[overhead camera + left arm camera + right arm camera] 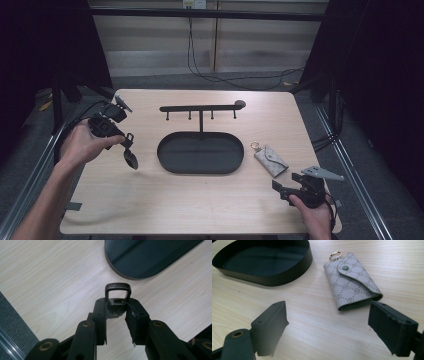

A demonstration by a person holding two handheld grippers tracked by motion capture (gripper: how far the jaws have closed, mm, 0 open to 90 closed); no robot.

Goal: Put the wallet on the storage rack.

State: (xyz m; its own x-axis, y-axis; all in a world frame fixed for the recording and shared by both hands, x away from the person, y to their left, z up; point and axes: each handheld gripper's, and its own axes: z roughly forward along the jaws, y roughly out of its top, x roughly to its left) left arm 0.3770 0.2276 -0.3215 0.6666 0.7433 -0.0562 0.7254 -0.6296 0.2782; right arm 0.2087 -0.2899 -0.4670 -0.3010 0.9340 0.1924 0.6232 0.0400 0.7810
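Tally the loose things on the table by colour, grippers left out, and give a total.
Black: 2, the oval tray with its hook rack and the car key fob held in the left gripper
Grey: 1, the patterned key pouch lying on the table near the right gripper
Total: 3

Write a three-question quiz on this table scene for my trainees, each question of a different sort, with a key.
1. True or false: the right gripper has its fingers closed on the key pouch.
2. What does the left gripper hold? A) a dark car key B) a spoon C) the pouch
3. Fill in: the hook stand rises from an oval black ____.

Key: 1 false, its fingers are open short of the pouch; 2 A; 3 tray.
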